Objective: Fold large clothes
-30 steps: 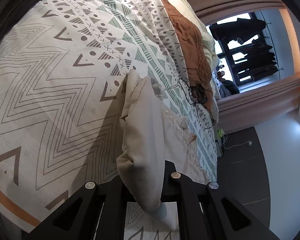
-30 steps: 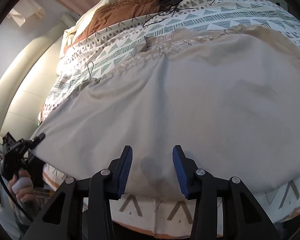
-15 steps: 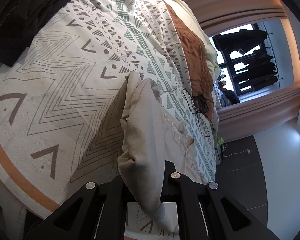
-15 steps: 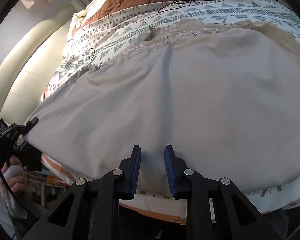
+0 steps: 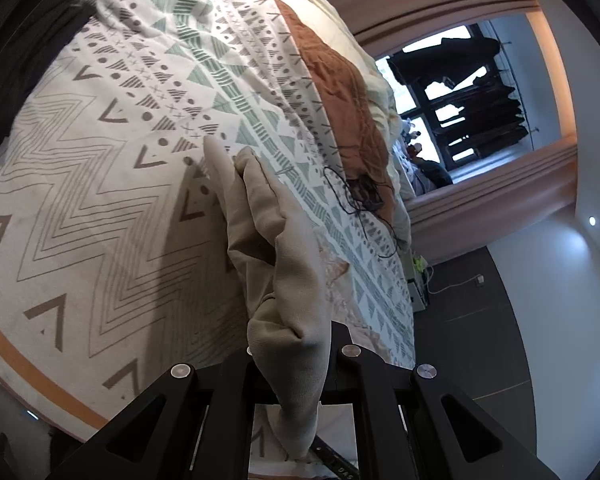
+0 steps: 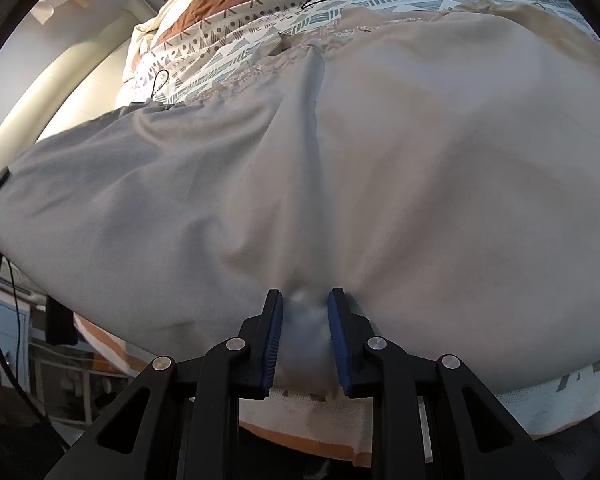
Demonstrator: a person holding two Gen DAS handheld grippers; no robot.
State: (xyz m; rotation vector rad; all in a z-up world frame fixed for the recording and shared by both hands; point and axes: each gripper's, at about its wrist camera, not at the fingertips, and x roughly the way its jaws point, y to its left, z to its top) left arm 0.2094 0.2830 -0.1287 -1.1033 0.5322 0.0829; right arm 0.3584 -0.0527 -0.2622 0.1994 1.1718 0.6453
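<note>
Presently, the beige garment [image 6: 379, 168] is found spread broadly over the patterned bedspread [image 5: 112, 184], its near hem lying along the near edge of the bed; in the right wrist view it covers most of the near half of the bed, with the trimmed far edge [image 6: 260, 72] reaching toward the teal-triangle band of the bedspread; no completed fold is evident in either view, and the cloth is judged to lie as a single open sheet.

The right gripper [image 6: 304, 336] is seen closed most of the way upon a pinch of the near hem; a small gap is left between the blue pads [image 6: 274, 336], filled by bunched fabric, and a tension crease runs from that pinch toward the far edge; the hold is judged firm.

The left gripper [image 5: 292, 364] is seen clamped upon a corner of the same garment; a gathered ridge of cloth rises from between the fingers and a short tail hangs down behind them; the fingertips themselves are hidden by the cloth, so the width of the gap cannot be read, though the fabric is plainly held.

Both grasps are therefore recorded as made; the fold itself is judged not yet carried out; carrying the held edge over toward the far edge, laying it down, releasing, and any further folds are held to be outstanding.

A black cable [image 5: 355, 196] is noted lying on the bedspread beyond the garment, apart from it; a dark cloth [image 5: 32, 52] is noted at the far left corner of the bed.
</note>
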